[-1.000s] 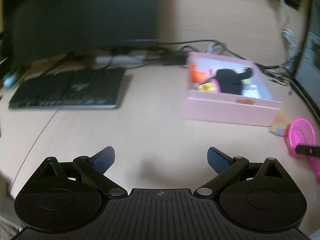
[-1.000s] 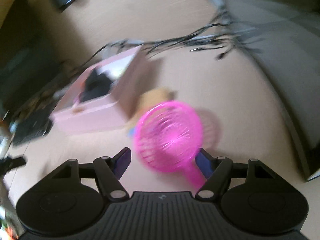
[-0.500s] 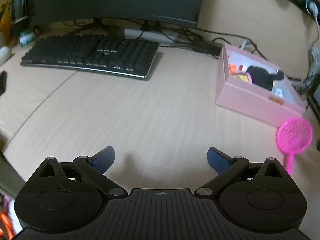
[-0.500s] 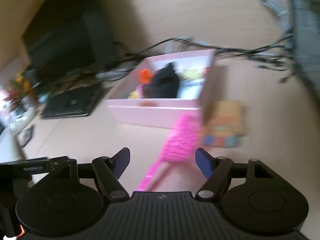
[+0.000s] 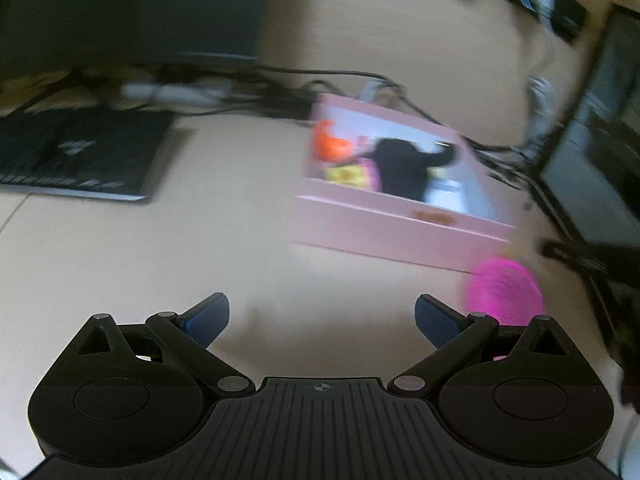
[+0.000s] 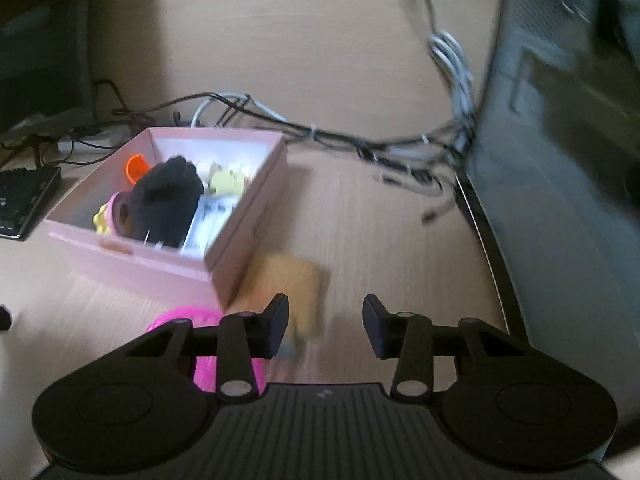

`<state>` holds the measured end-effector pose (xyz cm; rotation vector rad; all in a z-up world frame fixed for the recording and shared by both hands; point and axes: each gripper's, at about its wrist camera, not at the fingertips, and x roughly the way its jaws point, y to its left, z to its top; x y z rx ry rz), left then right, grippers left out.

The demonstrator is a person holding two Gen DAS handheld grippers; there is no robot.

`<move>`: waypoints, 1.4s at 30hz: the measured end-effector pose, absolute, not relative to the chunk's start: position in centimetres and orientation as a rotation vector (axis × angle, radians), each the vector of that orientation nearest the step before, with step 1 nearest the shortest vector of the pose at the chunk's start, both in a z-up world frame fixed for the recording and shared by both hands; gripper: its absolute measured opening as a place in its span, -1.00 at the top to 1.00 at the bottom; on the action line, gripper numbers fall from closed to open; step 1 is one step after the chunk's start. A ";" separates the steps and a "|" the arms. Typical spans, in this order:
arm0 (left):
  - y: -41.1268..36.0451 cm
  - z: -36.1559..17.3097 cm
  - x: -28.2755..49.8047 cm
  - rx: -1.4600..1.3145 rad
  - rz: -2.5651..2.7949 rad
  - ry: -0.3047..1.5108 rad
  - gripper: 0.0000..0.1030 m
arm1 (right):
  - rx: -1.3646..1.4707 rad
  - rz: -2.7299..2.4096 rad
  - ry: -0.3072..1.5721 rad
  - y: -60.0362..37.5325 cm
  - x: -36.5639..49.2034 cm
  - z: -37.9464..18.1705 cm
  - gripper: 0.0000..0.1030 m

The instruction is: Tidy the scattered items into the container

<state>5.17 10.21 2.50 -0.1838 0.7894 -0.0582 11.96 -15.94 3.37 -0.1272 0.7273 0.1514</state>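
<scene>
The pink box (image 6: 236, 232) stands on the desk with a black glove (image 6: 166, 200), an orange piece (image 6: 136, 166) and yellow items inside; it also shows blurred in the left wrist view (image 5: 396, 220). A pink toy strainer (image 5: 504, 294) lies on the desk by the box's near right corner and shows under my right gripper's left finger (image 6: 204, 360). A blurred tan card-like item (image 6: 292, 284) lies beside the box, just ahead of my right gripper (image 6: 325, 330), which is open and empty. My left gripper (image 5: 322, 318) is open and empty above bare desk.
A black keyboard (image 5: 80, 156) lies at the left with a monitor (image 5: 120, 12) behind it. Tangled cables (image 6: 380, 148) run behind the box. A dark computer case (image 6: 560, 160) stands close on the right.
Both views have swung. My right gripper moved right, off the strainer and toward the tan item, and its jaws are narrower. My left gripper stays open and turned toward the box.
</scene>
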 end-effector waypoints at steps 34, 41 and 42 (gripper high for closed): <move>13.9 5.5 1.4 -0.124 0.106 0.618 -1.00 | -0.096 0.208 0.780 -17.6 9.1 -0.4 0.10; 8.7 3.8 1.9 -0.034 -0.163 0.664 -1.00 | -0.027 0.182 0.787 -18.6 4.8 -0.8 -0.38; 7.9 3.6 1.9 -0.021 -0.215 0.672 -1.00 | -0.025 0.180 0.788 -18.8 4.2 -0.8 -0.39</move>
